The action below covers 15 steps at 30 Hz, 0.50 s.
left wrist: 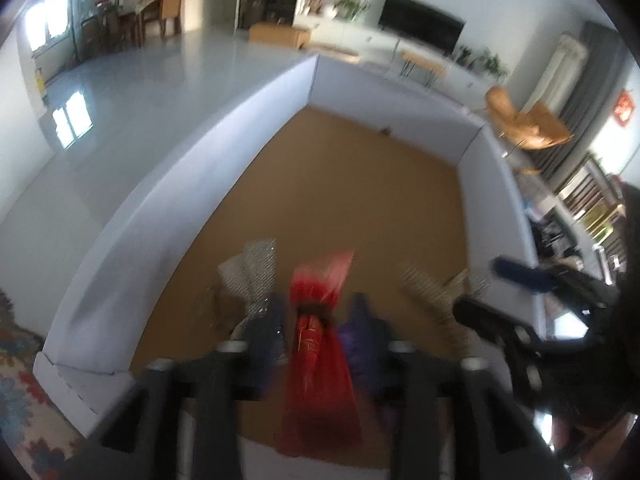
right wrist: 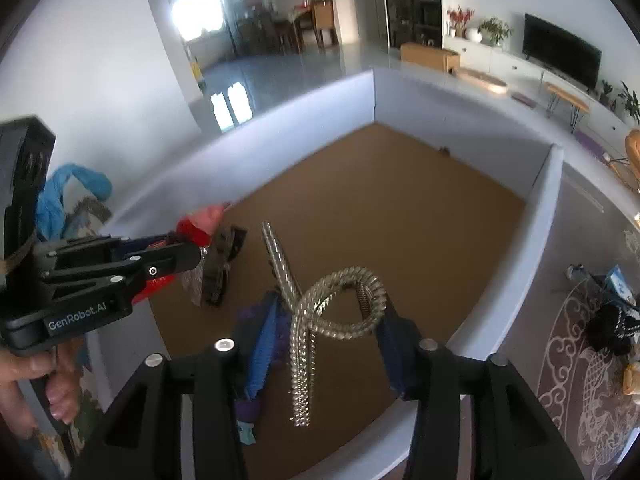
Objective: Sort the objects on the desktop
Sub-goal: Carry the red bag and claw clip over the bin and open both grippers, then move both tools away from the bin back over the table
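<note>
Both grippers hang over the white-walled box [right wrist: 536,200] with the brown floor, which reads as the drop-off step of the sort. The left gripper [left wrist: 318,322] has its jaws partly apart with the red drawstring pouch [left wrist: 316,360] between the fingers, seemingly loose; the right gripper [right wrist: 332,332] stands partly open around the looped metal hose [right wrist: 340,300], and motion blur hides whether either pad presses. Another silvery pouch [left wrist: 250,272] already lies on the box floor, so the next move probably calls for clearing both jaws and lifting away.
</note>
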Motion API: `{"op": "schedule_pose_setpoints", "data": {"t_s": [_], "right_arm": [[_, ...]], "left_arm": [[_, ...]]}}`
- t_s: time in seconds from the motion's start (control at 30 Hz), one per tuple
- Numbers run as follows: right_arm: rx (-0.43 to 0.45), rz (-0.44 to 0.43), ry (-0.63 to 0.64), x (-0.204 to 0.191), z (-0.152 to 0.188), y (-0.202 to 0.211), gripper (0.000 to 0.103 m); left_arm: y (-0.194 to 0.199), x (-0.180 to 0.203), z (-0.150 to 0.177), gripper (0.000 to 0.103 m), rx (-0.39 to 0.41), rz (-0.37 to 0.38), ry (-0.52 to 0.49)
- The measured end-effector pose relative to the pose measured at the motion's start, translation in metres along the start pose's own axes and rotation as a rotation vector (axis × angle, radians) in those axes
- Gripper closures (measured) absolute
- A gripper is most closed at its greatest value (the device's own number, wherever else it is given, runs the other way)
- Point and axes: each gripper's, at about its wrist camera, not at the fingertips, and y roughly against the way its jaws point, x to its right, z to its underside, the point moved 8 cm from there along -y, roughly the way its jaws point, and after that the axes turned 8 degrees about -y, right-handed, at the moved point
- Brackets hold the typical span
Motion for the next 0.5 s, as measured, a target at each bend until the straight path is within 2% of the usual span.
{"op": "schedule_pose_setpoints", "data": {"t_s": [0.03,0.07,0.2,0.3,0.37,0.5], "right_arm": [[0.011,0.009,0.008,-0.001,0.000,0.000,0.018],[0.033,0.014,0.014,-0.002,0.000,0.003,0.013],[0.102,0.019,0.019,0.000,-0.001,0.023,0.013],[0.195,0.041,0.011,0.007,-0.002,0.049,0.013],[0.254,0.052,-0.008,0.016,0.002,0.068,0.007],[0.337,0.125,-0.067,0.062,0.023,0.102,0.002]], "left_arm": [[-0.001,-0.003,0.002,0.016,-0.001,-0.019,0.006],[0.001,-0.005,0.003,0.005,0.016,-0.037,0.010],[0.009,-0.011,0.005,0.005,0.056,-0.060,0.023],[0.017,-0.010,0.000,0.005,0.093,-0.055,0.049],[0.025,-0.006,-0.002,0.005,0.125,-0.060,0.046],[0.043,0.013,-0.001,0.005,0.191,-0.090,-0.002]]}}
